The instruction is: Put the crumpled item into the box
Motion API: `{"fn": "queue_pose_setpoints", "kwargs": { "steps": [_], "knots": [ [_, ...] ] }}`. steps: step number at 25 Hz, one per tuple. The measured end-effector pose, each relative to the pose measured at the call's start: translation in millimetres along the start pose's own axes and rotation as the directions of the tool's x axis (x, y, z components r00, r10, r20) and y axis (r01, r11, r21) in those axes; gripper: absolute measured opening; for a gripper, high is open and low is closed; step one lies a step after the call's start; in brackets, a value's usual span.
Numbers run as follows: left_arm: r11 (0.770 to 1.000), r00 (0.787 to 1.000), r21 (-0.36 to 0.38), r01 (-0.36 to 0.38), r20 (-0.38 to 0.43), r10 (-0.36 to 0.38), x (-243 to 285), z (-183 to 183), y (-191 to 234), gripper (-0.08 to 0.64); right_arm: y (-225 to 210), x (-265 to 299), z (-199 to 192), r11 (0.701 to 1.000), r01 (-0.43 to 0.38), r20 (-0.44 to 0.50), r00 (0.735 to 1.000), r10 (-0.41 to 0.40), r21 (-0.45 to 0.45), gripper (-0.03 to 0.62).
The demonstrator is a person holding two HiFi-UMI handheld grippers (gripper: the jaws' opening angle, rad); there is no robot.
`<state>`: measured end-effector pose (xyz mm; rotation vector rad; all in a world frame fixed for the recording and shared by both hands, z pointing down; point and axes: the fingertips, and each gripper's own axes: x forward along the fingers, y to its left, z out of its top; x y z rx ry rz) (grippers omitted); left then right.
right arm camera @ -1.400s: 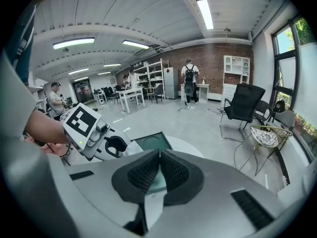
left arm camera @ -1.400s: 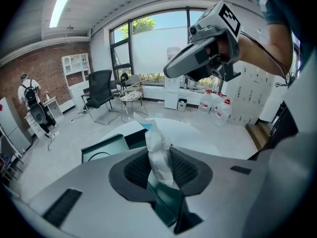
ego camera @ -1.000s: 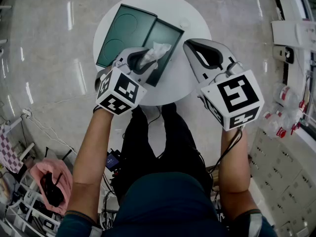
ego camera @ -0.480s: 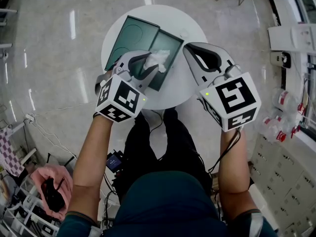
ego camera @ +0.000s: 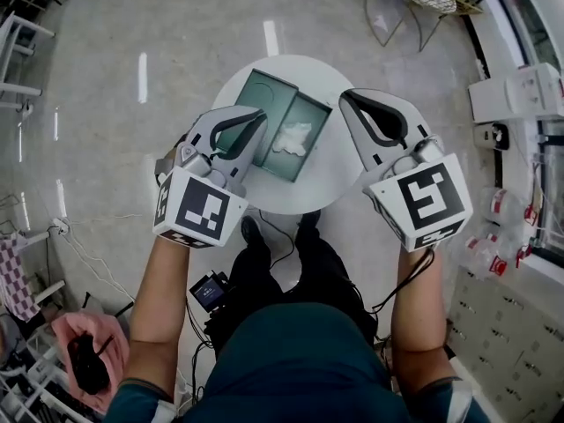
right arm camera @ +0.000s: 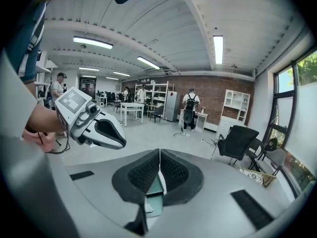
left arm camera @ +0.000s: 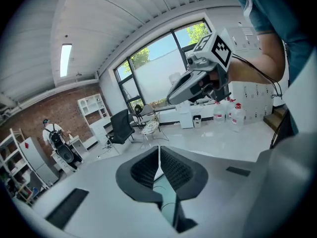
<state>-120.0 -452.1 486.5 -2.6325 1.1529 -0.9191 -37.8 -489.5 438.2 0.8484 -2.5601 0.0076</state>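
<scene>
Nearest you, your left gripper (ego camera: 258, 115) is closing on nothing, jaws almost together, and your right gripper (ego camera: 347, 97) is pressed together, empty. Beyond them the crumpled item (ego camera: 292, 137) lies in the box's (ego camera: 264, 91) right half, mid-table (ego camera: 339, 179). The job looks done.

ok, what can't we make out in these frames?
Head view: crumpled item is too small to tell its material.
Head view: a lid corner of the box sits behind the left gripper, whose jaws are closing on nothing.
Gripper views: box mostly blocked by each gripper's own body.
</scene>
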Motion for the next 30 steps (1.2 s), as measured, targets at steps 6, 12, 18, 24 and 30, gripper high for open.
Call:
{"fn": "queue_pose_setpoints", "kwargs": {
  "steps": [6, 12, 18, 24, 30],
  "knots": [
    [0.997, 0.995, 0.023, -0.076, 0.067, 0.075, -87.2, 44.8, 27.2, 0.02, 25.1, -37.7, 74.3, 0.997, 0.02, 0.069, 0.998, -0.014, -0.08, 0.037],
    [0.982, 0.978, 0.065, -0.176, 0.123, 0.167, -178.3, 76.8, 43.8, 0.018, 65.0, -73.9, 138.9, 0.991, 0.022, 0.135, 0.991, -0.004, -0.134, 0.037],
    [0.963, 0.956, 0.066, -0.263, 0.153, 0.25, -253.3, 92.8, 44.7, 0.02, 102.8, -110.4, 179.5, 0.983, 0.031, 0.174, 0.985, 0.0, -0.181, 0.037],
    [0.951, 0.941, 0.057, -0.305, 0.17, 0.291, -297.4, 102.5, 39.1, 0.018, 124.8, -138.3, 201.1, 0.978, 0.042, 0.185, 0.983, -0.004, -0.205, 0.037],
    [0.95, 0.938, 0.047, -0.31, 0.181, 0.297, -330.5, 107.4, 30.5, 0.018, 149.2, -156.6, 214.7, 0.975, 0.044, 0.178, 0.984, -0.004, -0.219, 0.037]
  ]
}}
